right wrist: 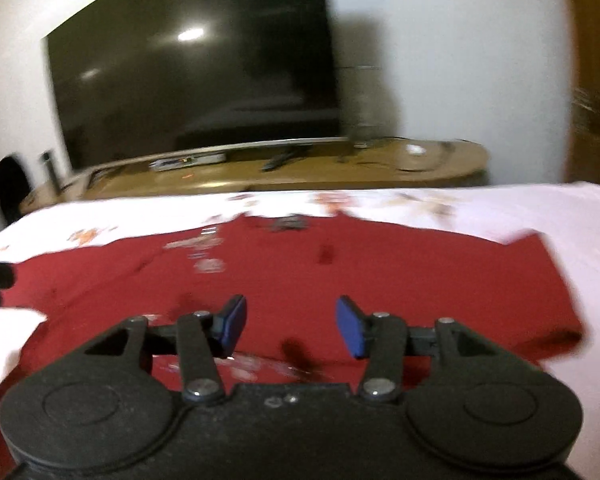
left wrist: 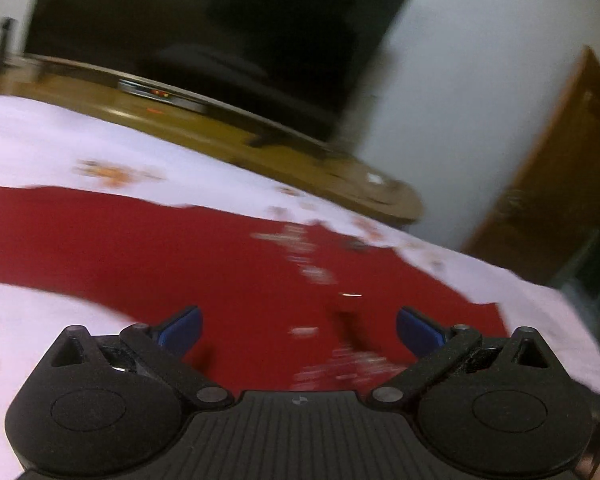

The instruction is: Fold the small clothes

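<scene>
Left gripper (left wrist: 299, 330): jaws wide apart, nothing held, hovering over the red garment (left wrist: 148, 252), likely lining up a fold edge. Right gripper (right wrist: 291, 326): jaws about half apart, empty, garment spread flat under it from 9 to 3 o'clock. White floral bedsheet (right wrist: 500, 208) beneath. TV (right wrist: 196, 88) on wooden stand (right wrist: 340, 172) at 12 o'clock. Frames blurred.

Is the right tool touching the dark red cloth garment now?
Cannot tell. In the right wrist view the right tool is open over the dark red cloth garment, nothing between its blue pads, but blur hides any gap below.
</scene>
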`<state>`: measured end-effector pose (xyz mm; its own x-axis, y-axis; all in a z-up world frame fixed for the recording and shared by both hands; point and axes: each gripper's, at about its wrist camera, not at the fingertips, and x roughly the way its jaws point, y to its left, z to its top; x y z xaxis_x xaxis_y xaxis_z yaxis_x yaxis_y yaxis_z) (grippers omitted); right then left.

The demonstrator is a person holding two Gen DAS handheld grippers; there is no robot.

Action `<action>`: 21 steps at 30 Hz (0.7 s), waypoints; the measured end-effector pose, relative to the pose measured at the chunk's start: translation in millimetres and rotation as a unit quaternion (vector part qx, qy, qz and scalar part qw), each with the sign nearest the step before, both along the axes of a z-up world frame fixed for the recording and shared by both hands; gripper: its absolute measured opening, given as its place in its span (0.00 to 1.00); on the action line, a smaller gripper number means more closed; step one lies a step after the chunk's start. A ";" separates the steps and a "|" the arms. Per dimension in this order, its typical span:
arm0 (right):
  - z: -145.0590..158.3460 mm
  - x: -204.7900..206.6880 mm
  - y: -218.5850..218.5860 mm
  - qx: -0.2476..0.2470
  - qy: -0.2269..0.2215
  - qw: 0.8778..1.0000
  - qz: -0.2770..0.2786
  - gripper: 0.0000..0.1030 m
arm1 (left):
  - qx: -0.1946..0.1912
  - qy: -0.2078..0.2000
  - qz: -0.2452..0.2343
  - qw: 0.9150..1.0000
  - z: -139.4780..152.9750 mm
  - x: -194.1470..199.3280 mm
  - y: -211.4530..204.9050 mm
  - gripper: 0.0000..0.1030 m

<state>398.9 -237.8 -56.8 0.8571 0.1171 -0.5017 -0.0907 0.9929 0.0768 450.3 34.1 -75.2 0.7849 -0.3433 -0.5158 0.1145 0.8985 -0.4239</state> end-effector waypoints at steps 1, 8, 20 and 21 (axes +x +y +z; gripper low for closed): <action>2.4 -6.3 -11.6 0.001 0.001 1.000 -0.018 0.47 | -0.007 0.004 -0.013 1.000 -3.4 9.3 -14.7 0.93; 8.5 -40.1 -88.0 0.024 0.013 0.995 -0.099 0.47 | -0.032 0.077 -0.031 0.996 -34.9 63.0 -73.1 0.60; -4.0 -54.0 -135.5 0.045 0.030 0.989 -0.137 0.47 | 0.000 0.039 -0.017 0.999 -18.8 85.5 -59.0 0.03; -4.3 -52.1 -136.9 0.046 0.030 0.989 -0.137 0.47 | 0.006 0.029 -0.015 0.999 -11.3 84.4 -53.2 0.03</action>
<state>346.8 -374.7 -61.1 0.8315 -0.0675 -0.5513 0.1882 0.9681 0.1652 534.7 -19.1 -86.5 0.7436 -0.3596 -0.5637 0.1172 0.9001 -0.4196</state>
